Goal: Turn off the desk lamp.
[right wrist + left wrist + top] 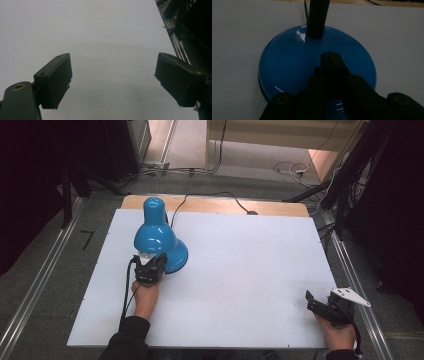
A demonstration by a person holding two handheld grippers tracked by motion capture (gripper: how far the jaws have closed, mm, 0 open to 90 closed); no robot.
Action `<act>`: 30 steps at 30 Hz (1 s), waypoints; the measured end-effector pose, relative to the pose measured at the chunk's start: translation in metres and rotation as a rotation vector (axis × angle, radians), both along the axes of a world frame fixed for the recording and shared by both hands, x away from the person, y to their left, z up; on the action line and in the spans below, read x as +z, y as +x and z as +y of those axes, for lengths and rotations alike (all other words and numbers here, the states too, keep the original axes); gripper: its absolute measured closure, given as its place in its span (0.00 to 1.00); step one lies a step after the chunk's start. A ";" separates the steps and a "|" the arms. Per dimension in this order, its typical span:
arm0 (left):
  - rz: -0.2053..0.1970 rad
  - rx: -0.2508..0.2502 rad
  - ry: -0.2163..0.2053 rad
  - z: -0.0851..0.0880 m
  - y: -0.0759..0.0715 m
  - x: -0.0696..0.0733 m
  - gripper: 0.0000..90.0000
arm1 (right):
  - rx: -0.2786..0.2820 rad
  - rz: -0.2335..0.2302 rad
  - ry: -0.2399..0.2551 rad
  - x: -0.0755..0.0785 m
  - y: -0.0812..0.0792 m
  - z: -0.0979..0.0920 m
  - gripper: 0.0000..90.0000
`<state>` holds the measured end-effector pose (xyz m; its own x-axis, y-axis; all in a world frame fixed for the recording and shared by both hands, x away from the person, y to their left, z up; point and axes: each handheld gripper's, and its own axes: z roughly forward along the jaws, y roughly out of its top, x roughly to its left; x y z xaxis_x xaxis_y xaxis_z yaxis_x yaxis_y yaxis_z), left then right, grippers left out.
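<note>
A blue desk lamp (156, 240) is standing on the white tabletop (240, 270), directly ahead of the left claw (150, 266), which a hand (146, 295) is holding at the lamp's near side. In the high view the lamp's bell-shaped shade (154, 235) is leaning toward the claw, its open mouth facing down and toward the person and its narrow cap (153, 209) pointing away toward the far edge of the tabletop, so the lamp's long axis is running from the claw away and slightly upward. A pale patch inside the shade's mouth is showing just above the claw tips.

In the left gripper view the round blue base (294, 67) is lying flat just beyond and beneath the claw, and the black ribbed gooseneck (317, 17) is rising from its far part. The left claw's jaws are sitting pressed together in a narrow point over the base's near half; whether they are touching the glossy surface cannot be told. A dark cord (210, 197) is running from behind the lamp to the far edge of the tabletop. No brand, label or writing is readable on the lamp.

The right claw (320, 304) is resting well apart from the lamp, at the near right corner of the tabletop, held by the other hand (340, 332), with its grey three-cornered plate (350, 296) on top. In the right gripper view its two black pads (53, 81) are standing wide apart with bare white tabletop between them.
</note>
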<state>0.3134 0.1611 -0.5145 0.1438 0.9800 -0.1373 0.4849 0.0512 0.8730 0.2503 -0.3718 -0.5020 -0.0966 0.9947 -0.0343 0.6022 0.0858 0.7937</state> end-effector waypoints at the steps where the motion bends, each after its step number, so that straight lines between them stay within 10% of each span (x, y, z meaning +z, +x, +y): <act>1: -0.004 -0.010 -0.008 -0.001 0.001 0.000 1.00 | -0.002 0.001 0.000 0.000 0.000 -0.001 0.14; 14: -0.012 -0.028 0.000 0.002 0.000 0.003 1.00 | -0.005 0.001 0.000 0.000 0.000 -0.002 0.14; 15: -0.064 0.042 -0.071 -0.003 0.002 0.002 1.00 | -0.005 0.002 -0.002 0.000 -0.001 -0.001 0.14; 18: -0.085 0.043 -0.085 -0.003 -0.002 0.004 1.00 | -0.002 0.001 -0.002 0.000 -0.001 -0.002 0.14; 19: -0.022 -0.035 0.009 0.004 -0.007 0.006 1.00 | -0.003 0.002 -0.002 0.000 -0.001 -0.002 0.14; 30: -0.016 -0.024 0.008 0.010 -0.011 0.006 1.00 | -0.007 0.002 0.004 0.000 -0.001 -0.002 0.14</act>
<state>0.3025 0.1714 -0.5080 0.1695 0.9773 -0.1269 0.4715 0.0327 0.8813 0.2492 -0.3742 -0.5022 -0.0898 0.9955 -0.0298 0.6041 0.0782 0.7931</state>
